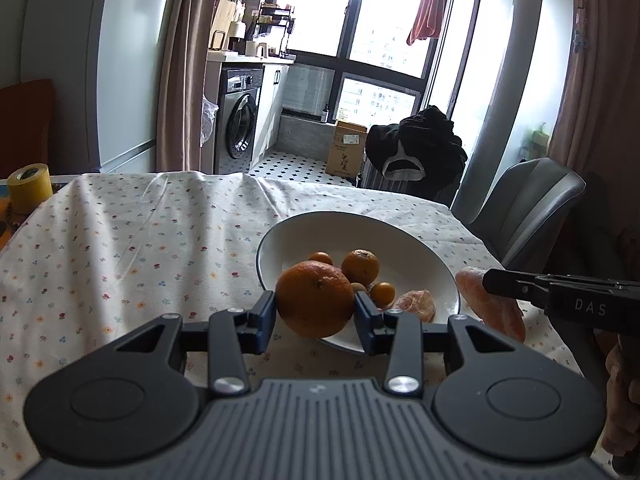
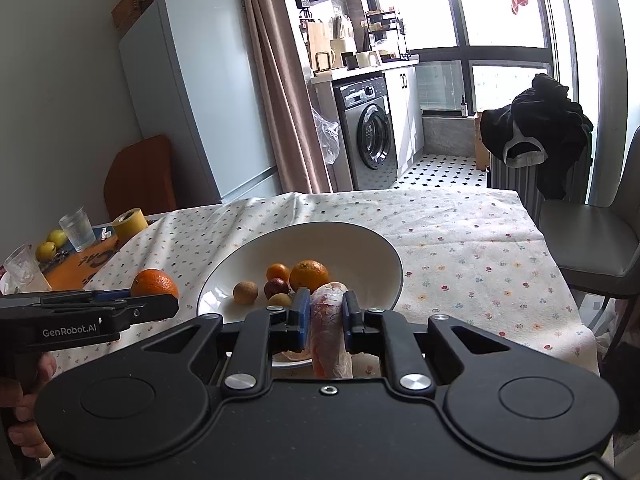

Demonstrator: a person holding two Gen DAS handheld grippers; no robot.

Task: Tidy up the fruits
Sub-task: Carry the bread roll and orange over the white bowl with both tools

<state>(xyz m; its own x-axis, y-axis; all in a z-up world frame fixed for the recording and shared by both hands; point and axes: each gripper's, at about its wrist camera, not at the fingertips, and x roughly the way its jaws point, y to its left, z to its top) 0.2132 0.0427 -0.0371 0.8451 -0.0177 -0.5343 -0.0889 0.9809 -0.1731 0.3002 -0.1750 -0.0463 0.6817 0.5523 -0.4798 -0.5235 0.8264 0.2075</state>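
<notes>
1. The table (image 1: 120,240), under a flowered cloth, fills the lower half of both views, with a grey chair (image 1: 528,208) at its 2 o'clock corner in the left wrist view.
2. The white bowl (image 1: 360,232) sits on the cloth just ahead of both tools. Inside it lie a mid-sized orange (image 1: 360,267), two tiny orange fruits (image 1: 383,294), a brown round fruit (image 2: 245,292), a dark red one (image 2: 276,288) and a peeled citrus piece (image 1: 416,306) near the rim at 5 o'clock.
3. The left gripper (image 1: 315,310) is clenched on the big orange (image 1: 315,300), one blue pad pressed to each side. The fruit hangs at the bowl's 7 o'clock rim, in front of the fruit already inside.
4. The right gripper (image 2: 326,312) is closed around a pinkish peeled fruit segment (image 2: 329,320), held upright over the bowl's 6 o'clock rim. In the left wrist view it sits at 3 o'clock of the bowl.
5. At 9 o'clock on the table's far edge stand a yellow tape roll (image 2: 129,224), two clear glasses (image 2: 78,228) and two yellow-green fruits (image 2: 52,244).
</notes>
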